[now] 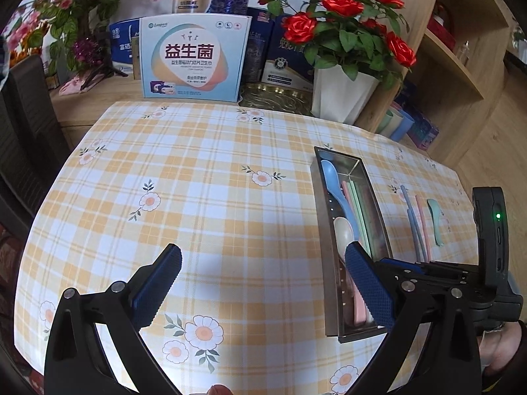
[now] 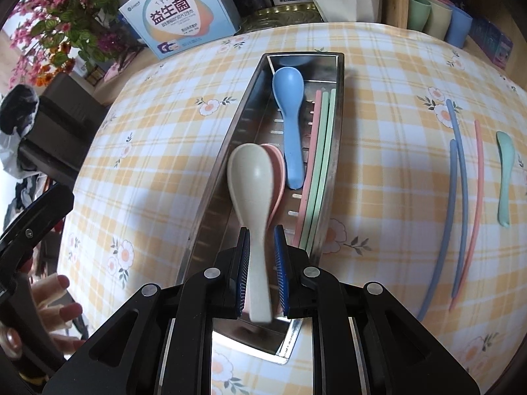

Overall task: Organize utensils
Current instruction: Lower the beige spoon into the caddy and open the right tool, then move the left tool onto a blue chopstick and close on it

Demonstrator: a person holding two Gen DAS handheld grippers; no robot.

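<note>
— Grippers first: what's the left gripper [image 1: 263,283] doing?

— Spread wide over bare tablecloth [image 2: 164,125], holding nothing, keeping clear.

— And the right gripper [image 2: 260,270]?

— Pinching the cream spoon [image 2: 252,177] by its handle, bowl over the steel tray [image 2: 227,151], likely to lay it on the pink spoon [image 2: 278,171]. Blue chopsticks [image 2: 457,177] and green spoon [image 2: 505,171] wait on the cloth.

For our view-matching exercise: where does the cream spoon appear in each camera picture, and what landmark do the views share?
Left wrist view: cream spoon lies right of centre, in the steel tray, partly behind a blue finger.
Right wrist view: cream spoon sits at centre, its handle between the right hand-held gripper pads.
Shared landmark: the blue spoon.
</note>
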